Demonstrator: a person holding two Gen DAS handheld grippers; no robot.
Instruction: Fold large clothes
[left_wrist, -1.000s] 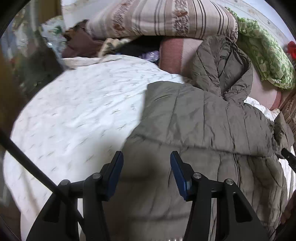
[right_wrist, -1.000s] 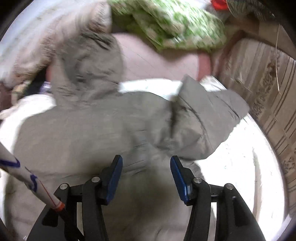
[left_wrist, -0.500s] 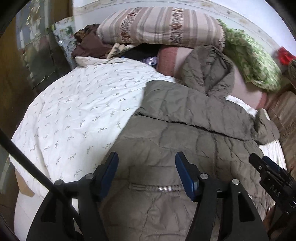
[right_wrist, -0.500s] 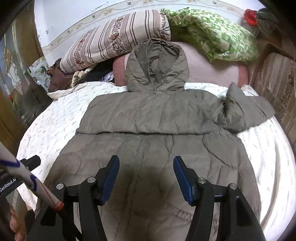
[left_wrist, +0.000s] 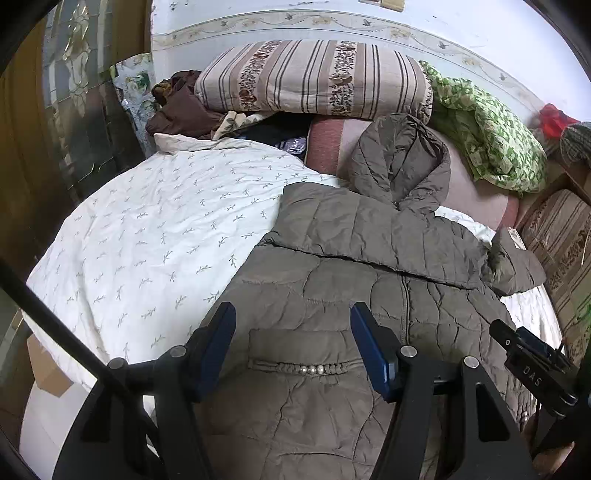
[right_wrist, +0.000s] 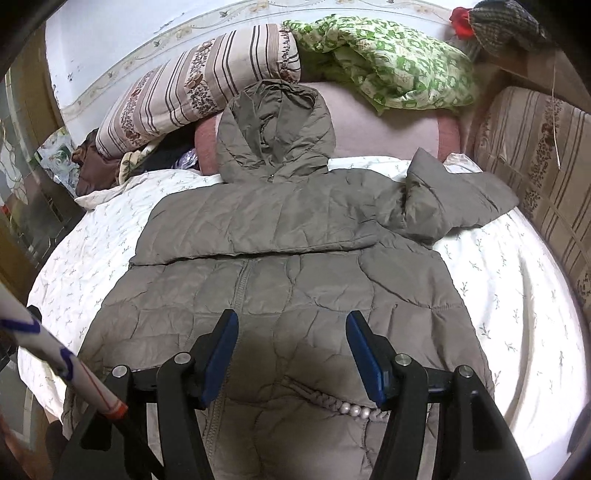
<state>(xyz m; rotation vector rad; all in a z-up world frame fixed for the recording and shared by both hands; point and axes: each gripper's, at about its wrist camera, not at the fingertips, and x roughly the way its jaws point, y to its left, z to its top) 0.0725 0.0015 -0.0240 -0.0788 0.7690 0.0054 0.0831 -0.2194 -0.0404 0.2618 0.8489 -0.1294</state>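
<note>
**Puffer jacket spread on the bed, both tools open above it**

While the olive hooded puffer jacket (right_wrist: 288, 280) lies front-up on the white leaf-print bedsheet (left_wrist: 155, 240), its hem runs out of frame below. One sleeve is folded across the chest; the other sleeve (right_wrist: 454, 203) bunches sideways. The left hand-held gripper (left_wrist: 291, 341) and right hand-held gripper (right_wrist: 290, 341) hover with jaws apart, holding nothing. Their black frames hide the jacket's lower part. The hood (right_wrist: 275, 133) rests against a pink bolster (right_wrist: 391, 129).

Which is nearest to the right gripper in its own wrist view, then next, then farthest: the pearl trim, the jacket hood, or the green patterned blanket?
1. Pearl trim: just below the right gripper, on the jacket front.
2. Jacket hood: straight ahead, against the pillows.
3. Green patterned blanket: far right, behind the hood.
</note>
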